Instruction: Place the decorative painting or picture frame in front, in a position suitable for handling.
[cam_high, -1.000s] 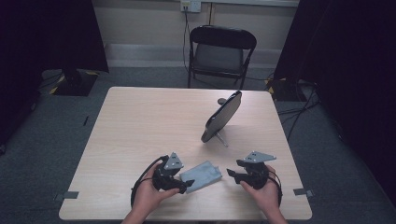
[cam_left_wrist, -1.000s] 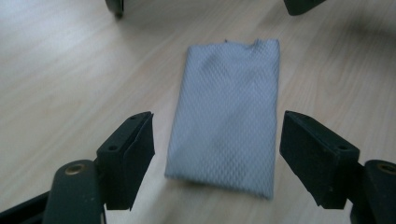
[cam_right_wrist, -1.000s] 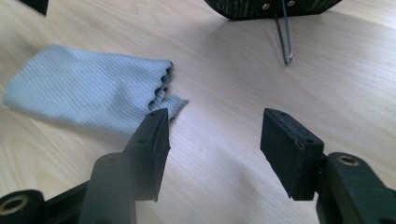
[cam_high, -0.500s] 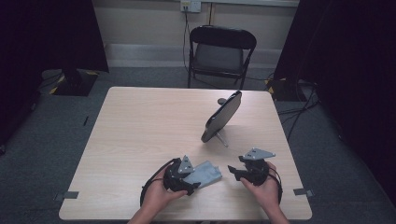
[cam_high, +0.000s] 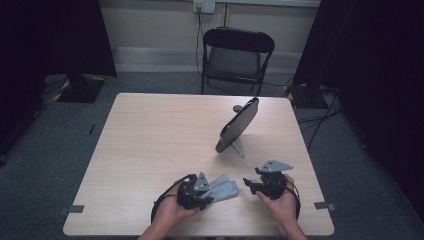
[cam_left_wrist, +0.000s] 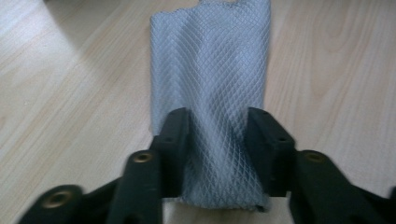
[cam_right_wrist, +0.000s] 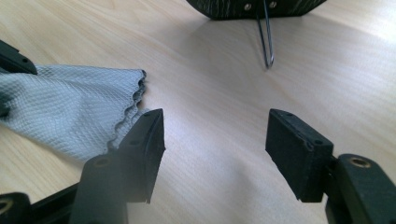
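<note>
Moved: left hand-held gripper (cam_left_wrist: 218, 135) onto grey cloth (cam_left_wrist: 210, 74), jaws just closing, pinching its near end | cloth flat on bench (cam_high: 150, 145) | right hand-held gripper (cam_right_wrist: 215, 140) open beside | step: grasp; next likely lift.

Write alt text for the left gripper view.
The left gripper, its two black jaws having just been closing, pinches the near end of a folded grey cloth with a diamond weave. The cloth lies flat on a light wooden table, stretching away from the jaws.
</note>
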